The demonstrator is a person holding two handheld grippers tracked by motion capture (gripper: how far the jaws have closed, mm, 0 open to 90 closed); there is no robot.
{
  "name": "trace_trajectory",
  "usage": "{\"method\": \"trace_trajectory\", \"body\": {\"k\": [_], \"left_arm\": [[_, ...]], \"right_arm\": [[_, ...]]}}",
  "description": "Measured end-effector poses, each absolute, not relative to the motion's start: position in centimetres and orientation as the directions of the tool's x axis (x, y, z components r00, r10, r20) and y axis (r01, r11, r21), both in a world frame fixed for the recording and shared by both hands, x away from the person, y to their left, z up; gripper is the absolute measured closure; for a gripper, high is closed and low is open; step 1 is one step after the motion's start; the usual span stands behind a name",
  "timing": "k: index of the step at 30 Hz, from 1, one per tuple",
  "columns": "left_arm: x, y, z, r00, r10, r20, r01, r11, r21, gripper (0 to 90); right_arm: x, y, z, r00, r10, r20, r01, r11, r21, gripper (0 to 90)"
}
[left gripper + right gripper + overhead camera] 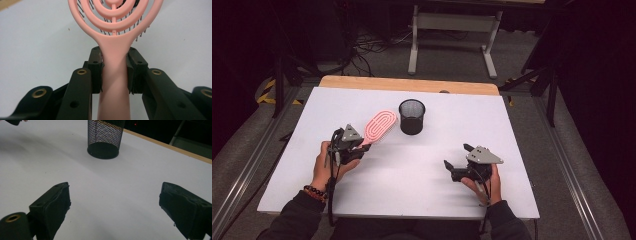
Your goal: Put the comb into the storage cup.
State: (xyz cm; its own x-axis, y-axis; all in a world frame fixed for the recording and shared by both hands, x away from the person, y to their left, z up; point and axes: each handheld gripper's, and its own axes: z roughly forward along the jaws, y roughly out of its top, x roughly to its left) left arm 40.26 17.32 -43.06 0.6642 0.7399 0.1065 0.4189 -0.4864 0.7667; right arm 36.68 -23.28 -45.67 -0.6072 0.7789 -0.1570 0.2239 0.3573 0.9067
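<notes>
Your two forearms in dark sleeves enter from the near edge of the table, each hand wrapped around a black two-jaw gripper. Your left gripper [360, 146] sits at the near left and points toward the far right; its jaws are clamped on the neck of a pink plastic hairbrush [378, 126]. Seen along those jaws, the pads press both sides of the handle just below the head. A beaded bracelet [314, 191] circles your left wrist.

Your right gripper [458, 161] rests at the near right, angled toward the left, its jaws standing wide apart with nothing between them.

That hairbrush has an oval head of open concentric rings joined by a central rib, with thin dark bristles showing through the gaps. Its head lies just left of a black wire-mesh cylindrical cup [412, 116], which stands upright near the table's far middle.

Beneath everything is a white rectangular board [422, 175] on a wooden tabletop [407, 84]. Beyond it are grey carpet, cables and a pale metal table frame [452, 30] in a dark room.
</notes>
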Motion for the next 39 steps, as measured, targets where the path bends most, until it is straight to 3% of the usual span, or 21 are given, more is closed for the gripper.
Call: {"method": "trace_trajectory", "body": {"k": [15,27,39], "left_arm": [[36.8,15.7,-42.4,0.736,0.657,0.165,0.18,-0.425,0.887,69.8],[37.2,13.6,-43.3,0.769,0.629,0.115,0.14,-0.341,0.93,69.8],[36.8,12.0,-43.9,0.765,0.622,0.168,0.083,-0.355,0.931,69.8]], "right_arm": [[36.1,-20.4,-43.5,-0.633,0.77,-0.08,0.214,0.273,0.938,9.3],[36.9,-16.3,-40.6,-0.712,0.702,0.013,0.208,0.193,0.959,8.7],[38.3,-12.9,-39.5,-0.745,0.659,0.1,0.242,0.128,0.962,7.0]]}}
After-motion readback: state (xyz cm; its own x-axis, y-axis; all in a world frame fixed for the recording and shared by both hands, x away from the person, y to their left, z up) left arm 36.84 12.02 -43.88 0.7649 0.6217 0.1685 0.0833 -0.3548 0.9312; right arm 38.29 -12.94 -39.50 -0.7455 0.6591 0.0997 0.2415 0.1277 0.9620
